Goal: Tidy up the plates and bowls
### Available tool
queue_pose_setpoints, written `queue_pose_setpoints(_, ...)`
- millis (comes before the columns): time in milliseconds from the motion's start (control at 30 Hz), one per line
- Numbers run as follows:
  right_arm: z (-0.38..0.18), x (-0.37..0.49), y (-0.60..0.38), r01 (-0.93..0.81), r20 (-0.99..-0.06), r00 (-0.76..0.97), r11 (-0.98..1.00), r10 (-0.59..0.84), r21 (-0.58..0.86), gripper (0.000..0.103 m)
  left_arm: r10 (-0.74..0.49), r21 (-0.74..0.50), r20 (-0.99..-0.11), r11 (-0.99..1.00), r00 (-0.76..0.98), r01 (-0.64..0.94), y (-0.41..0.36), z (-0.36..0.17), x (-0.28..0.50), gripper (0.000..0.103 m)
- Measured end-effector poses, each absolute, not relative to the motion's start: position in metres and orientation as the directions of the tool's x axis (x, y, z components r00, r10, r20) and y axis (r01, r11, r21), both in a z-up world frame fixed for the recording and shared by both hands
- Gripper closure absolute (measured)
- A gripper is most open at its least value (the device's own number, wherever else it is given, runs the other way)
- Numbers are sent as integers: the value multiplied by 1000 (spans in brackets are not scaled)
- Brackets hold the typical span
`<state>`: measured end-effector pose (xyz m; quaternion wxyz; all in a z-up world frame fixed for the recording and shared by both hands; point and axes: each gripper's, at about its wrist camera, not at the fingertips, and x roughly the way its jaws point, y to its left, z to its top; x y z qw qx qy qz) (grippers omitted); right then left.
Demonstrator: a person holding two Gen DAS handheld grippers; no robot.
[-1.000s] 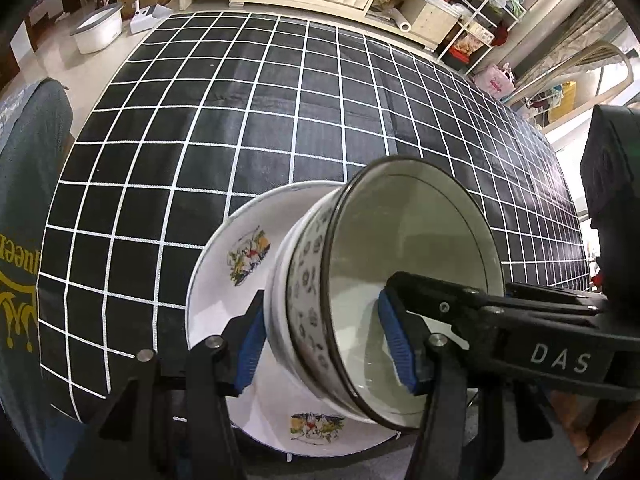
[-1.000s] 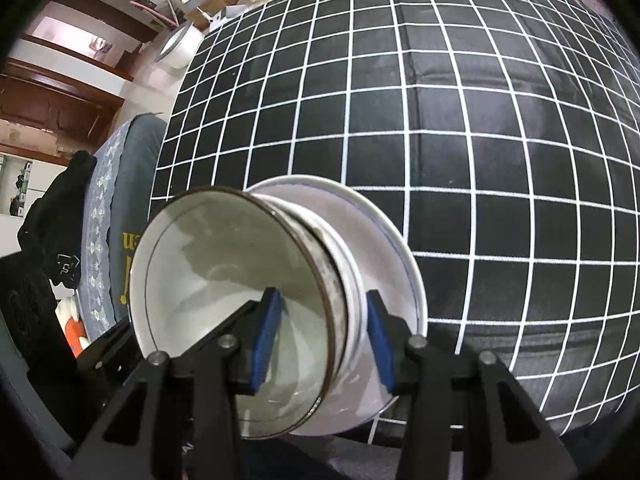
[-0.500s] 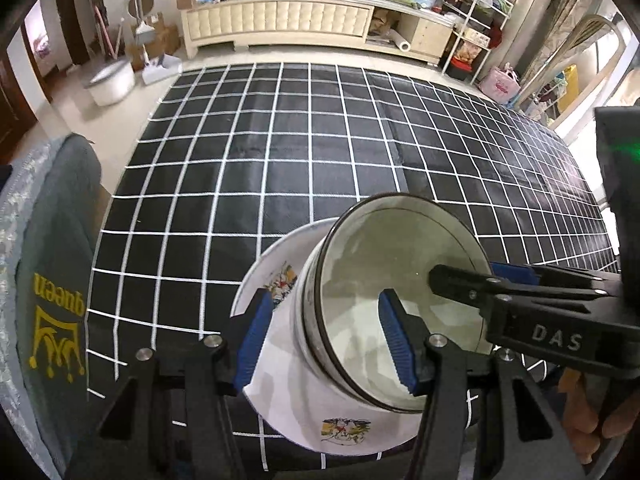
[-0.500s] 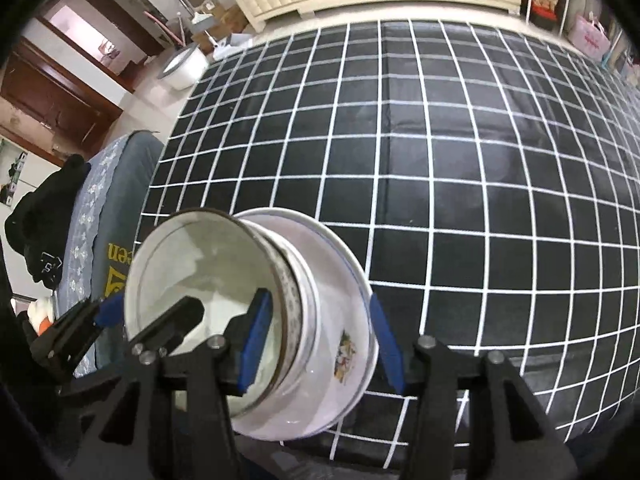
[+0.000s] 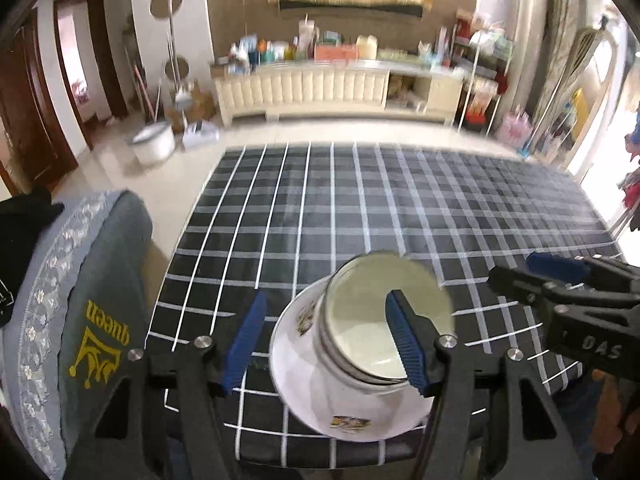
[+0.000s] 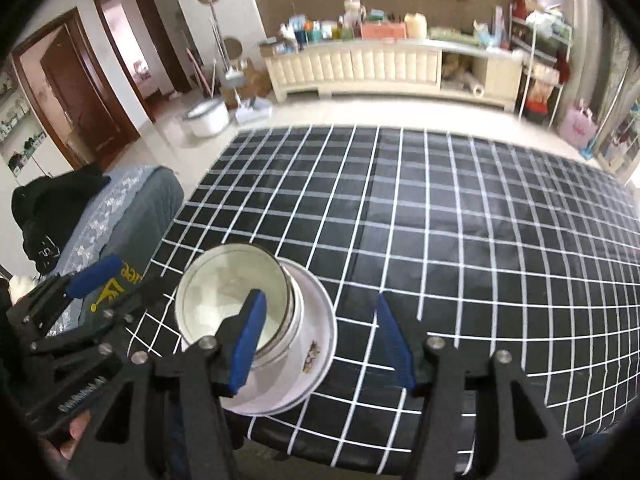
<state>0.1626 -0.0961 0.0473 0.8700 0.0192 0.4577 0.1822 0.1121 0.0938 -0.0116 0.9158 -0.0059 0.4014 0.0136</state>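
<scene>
A stack of white bowls (image 5: 380, 316) with dark rims stands on a white plate (image 5: 316, 408) with small printed pictures, near the front left edge of the checked table. My left gripper (image 5: 324, 340) hovers above and short of the stack, its jaws opening, the blue pads clear of the bowls. My right gripper (image 6: 320, 340) hovers over the bowls (image 6: 228, 284) and plate (image 6: 316, 344), jaws opening too, with nothing pressed. Each gripper shows in the other's view: the right gripper (image 5: 556, 276) at the right, the left gripper (image 6: 94, 274) at the left.
A black cloth with a white grid covers the table (image 6: 460, 220). A chair with a grey cover (image 5: 96, 300) printed with "queen" stands at the table's left end. Beyond the table are a floor, a low cream cabinet (image 5: 320, 88) and a white tub (image 5: 154, 142).
Both grippers have let go of the bowl rim, widened their jaws, and lifted up and back. The bowls stay on the plate and look smaller and lower in both views.
</scene>
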Motion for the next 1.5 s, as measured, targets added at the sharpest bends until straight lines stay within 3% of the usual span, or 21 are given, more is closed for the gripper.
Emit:
queue_pose_setpoints(167, 60, 139, -118, -273, -752, 569, 939, 332, 209, 37, 39, -3, -631, 999, 775, -54, 78, 15, 78, 42)
queue_pose_setpoints(267, 76, 122, -122, -270, -707, 657, 957, 261, 103, 37, 37, -17, -579, 998, 814, -57, 70, 29, 62, 42)
queue_pose_setpoints(433, 98, 92, -137, -263, -626, 737, 961, 255, 83, 25, 50, -24, -522, 997, 851, -73, 61, 41, 38, 42)
queue_pose_setpoints(500, 102, 79, -142, -256, -608, 754, 964, 248, 76, 23, 48, -28, -514, 997, 856, -73, 59, 40, 29, 26)
queue_pose_setpoints(533, 103, 72, -145, -249, -590, 770, 966, 243, 73, 23, 55, -23, -510, 997, 858, -77, 57, 40, 25, 25)
queue_pose_setpoints(833, 110, 22, -160, -190, -488, 852, 981, 188, 46, 12, 62, 24, -471, 998, 880, -58, 34, 49, -18, 15)
queue_pose_setpoints(1000, 113, 7, -164, -190, -478, 861, 982, 175, 18, 1, 64, 51, -460, 998, 886, -46, 24, 51, -36, 12)
queue_pose_setpoints(1167, 111, -6, -174, -193, -478, 859, 981, 183, 30, 0, 67, 68, -427, 997, 902, -42, 15, 56, -57, 0)
queue_pose_setpoints(1500, 115, -23, -180, -185, -449, 876, 982, 175, 22, 0, 39, 52, -423, 998, 905, -18, 11, 60, -76, 0)
